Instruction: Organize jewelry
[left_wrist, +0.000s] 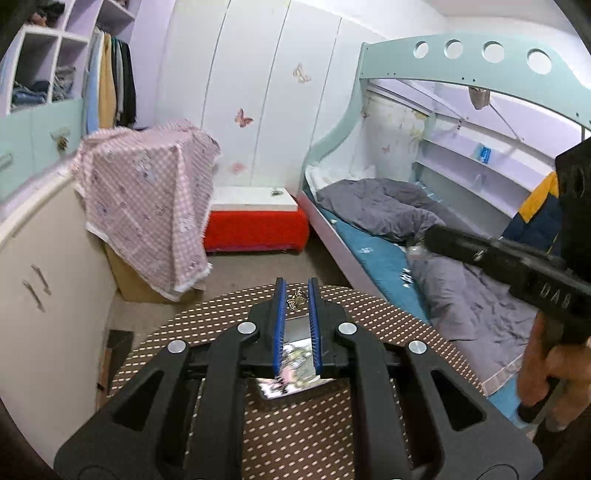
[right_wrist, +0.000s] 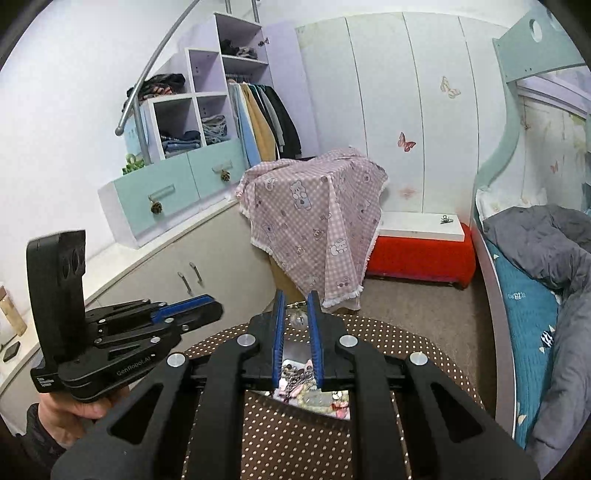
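Left wrist view: we find left gripper (left_wrist: 295, 295) closed, empty, raised above jewelry tray (left_wrist: 295, 373) on tabletop (left_wrist: 229, 317); tray directly below and ahead; butterfly piece (left_wrist: 297, 300) beyond fingertips.

Right wrist view: right gripper (right_wrist: 296, 308) closed, empty; tray (right_wrist: 314, 397) below, equally near both.

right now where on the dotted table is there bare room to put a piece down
The dotted table is bare along its right side, between the tray and the rim by the bed, and on the near strip below the tray. The left side towards the cabinet also looks free. It is crowded mid-table: the tray is full of jewelry, with a butterfly clip just beyond it.
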